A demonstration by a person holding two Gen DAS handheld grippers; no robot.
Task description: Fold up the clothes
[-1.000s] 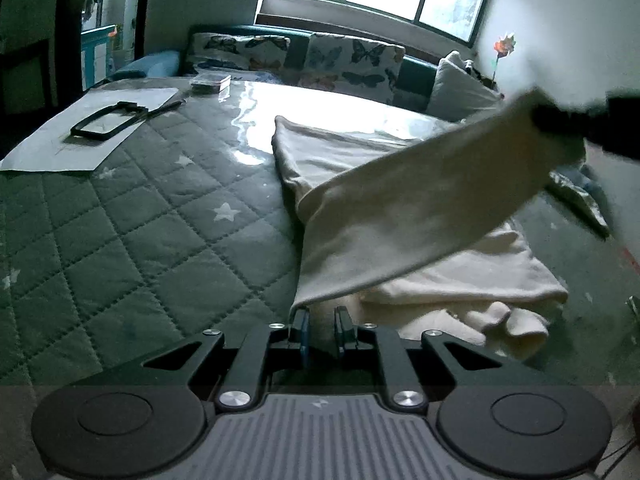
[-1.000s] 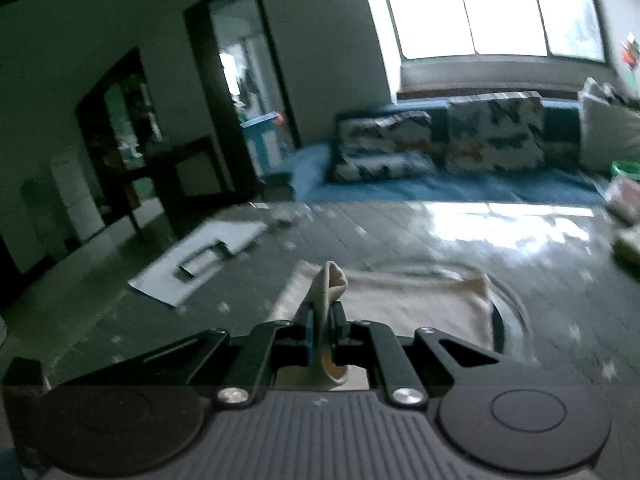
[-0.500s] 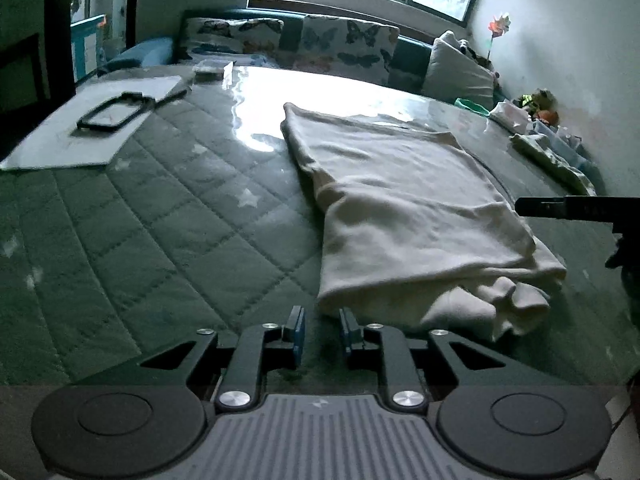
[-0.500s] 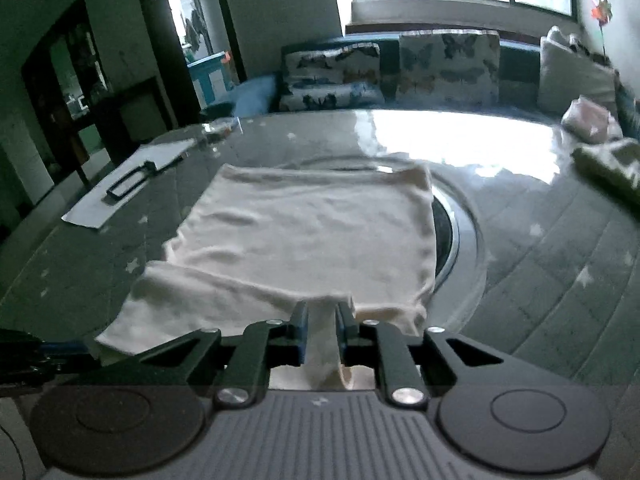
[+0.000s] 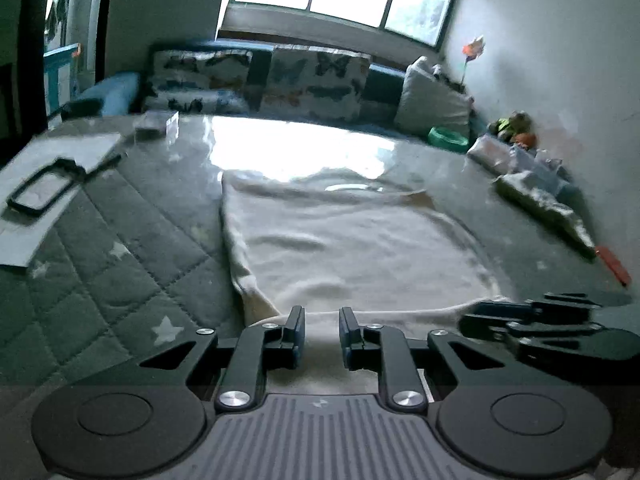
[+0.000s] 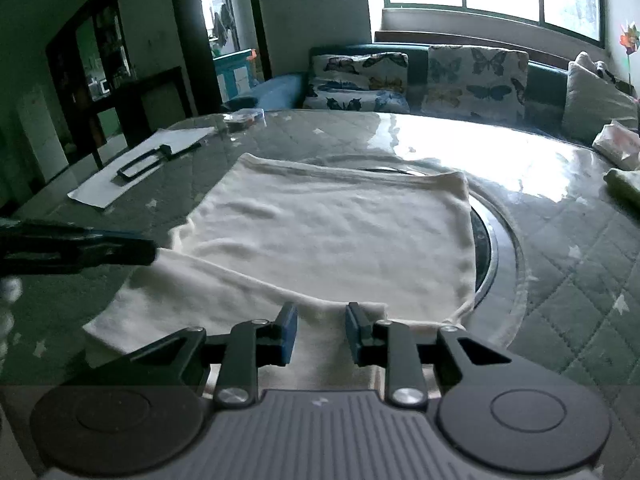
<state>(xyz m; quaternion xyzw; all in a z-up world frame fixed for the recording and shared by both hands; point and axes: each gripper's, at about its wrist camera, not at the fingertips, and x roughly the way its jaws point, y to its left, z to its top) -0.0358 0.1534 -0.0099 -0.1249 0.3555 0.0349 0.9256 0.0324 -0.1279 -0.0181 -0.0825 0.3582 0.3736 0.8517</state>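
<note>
Each unit, the left gripper (image 5: 322,334) and the right gripper (image 6: 321,334), has a grey ribbed housing between two black round discs. Black linkage arms carry silver screws. The black fingers (image 6: 288,334) bear blue pads. A small pale mark sits at the housing's far edge.

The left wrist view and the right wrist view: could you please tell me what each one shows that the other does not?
Only the left wrist view shows the green basin by the wall, the orange strip at the table edge and the right gripper from the side.

Only the right wrist view shows the dark cabinet, the doorway and the left gripper from the side.

Both show the cream garment, the quilted table, the paper sheet and the butterfly cushions.
</note>
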